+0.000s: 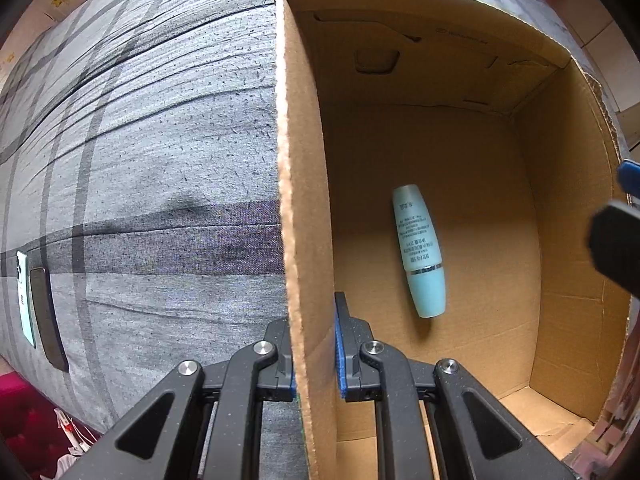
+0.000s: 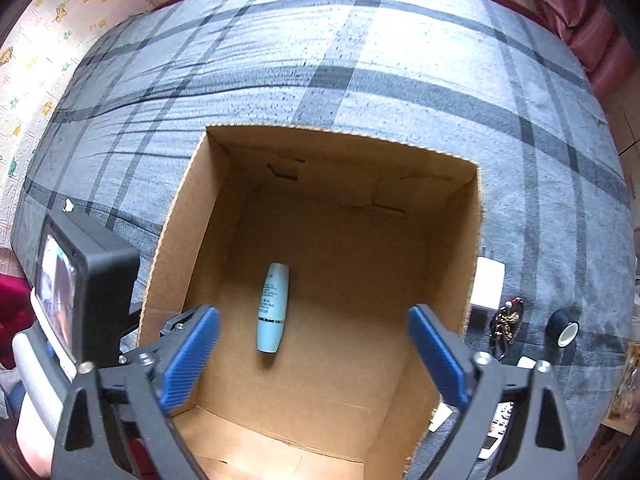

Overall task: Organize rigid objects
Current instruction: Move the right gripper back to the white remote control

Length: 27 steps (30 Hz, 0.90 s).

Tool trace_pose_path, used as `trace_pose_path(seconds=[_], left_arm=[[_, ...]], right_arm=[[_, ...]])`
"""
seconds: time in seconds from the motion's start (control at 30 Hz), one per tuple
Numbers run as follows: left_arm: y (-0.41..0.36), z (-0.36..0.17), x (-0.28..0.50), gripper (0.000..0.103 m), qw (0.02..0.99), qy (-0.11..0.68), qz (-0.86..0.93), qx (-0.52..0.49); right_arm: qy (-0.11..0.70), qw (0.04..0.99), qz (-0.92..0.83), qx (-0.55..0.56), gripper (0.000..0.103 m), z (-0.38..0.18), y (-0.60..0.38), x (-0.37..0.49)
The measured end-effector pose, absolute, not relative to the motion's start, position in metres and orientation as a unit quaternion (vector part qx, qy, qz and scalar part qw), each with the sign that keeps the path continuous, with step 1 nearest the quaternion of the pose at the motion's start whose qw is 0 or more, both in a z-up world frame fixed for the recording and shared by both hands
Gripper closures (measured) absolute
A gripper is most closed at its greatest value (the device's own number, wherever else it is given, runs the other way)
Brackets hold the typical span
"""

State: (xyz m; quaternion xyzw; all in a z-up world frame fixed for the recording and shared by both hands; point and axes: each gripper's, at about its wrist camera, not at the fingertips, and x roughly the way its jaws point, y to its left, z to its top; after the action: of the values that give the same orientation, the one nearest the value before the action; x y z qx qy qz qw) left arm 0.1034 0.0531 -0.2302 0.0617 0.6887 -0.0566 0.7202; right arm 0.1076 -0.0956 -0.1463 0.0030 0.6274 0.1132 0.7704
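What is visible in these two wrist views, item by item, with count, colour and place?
cardboard box: one, brown, open-topped, on the bedspread
bottle: one, pale teal, lying on the box floor
bedspread: one, grey plaid, under everything
phones: two, one mint, one dark, left of the box
white block: one, just right of the box
keychain: one, dark with gold, beside the white block
tape roll: one, black, right of the keychain
left gripper: shut on the box's left wall
right gripper: open, empty, above the box
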Motion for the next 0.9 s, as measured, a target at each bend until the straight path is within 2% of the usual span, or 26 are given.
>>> trace_pose_path(seconds=[0.5, 0.9], left_arm=[[0.051, -0.231, 0.101, 0.090, 0.721, 0.687, -0.058, 0.069], [0.049, -0.230, 0.102, 0.090, 0.720, 0.687, -0.060, 0.072]], right_arm=[[0.599, 0.799, 0.051, 0.025, 0.000, -0.115, -0.153, 0.097], [0.601, 0.797, -0.027, 0.053, 0.000, -0.118, -0.220, 0.081]])
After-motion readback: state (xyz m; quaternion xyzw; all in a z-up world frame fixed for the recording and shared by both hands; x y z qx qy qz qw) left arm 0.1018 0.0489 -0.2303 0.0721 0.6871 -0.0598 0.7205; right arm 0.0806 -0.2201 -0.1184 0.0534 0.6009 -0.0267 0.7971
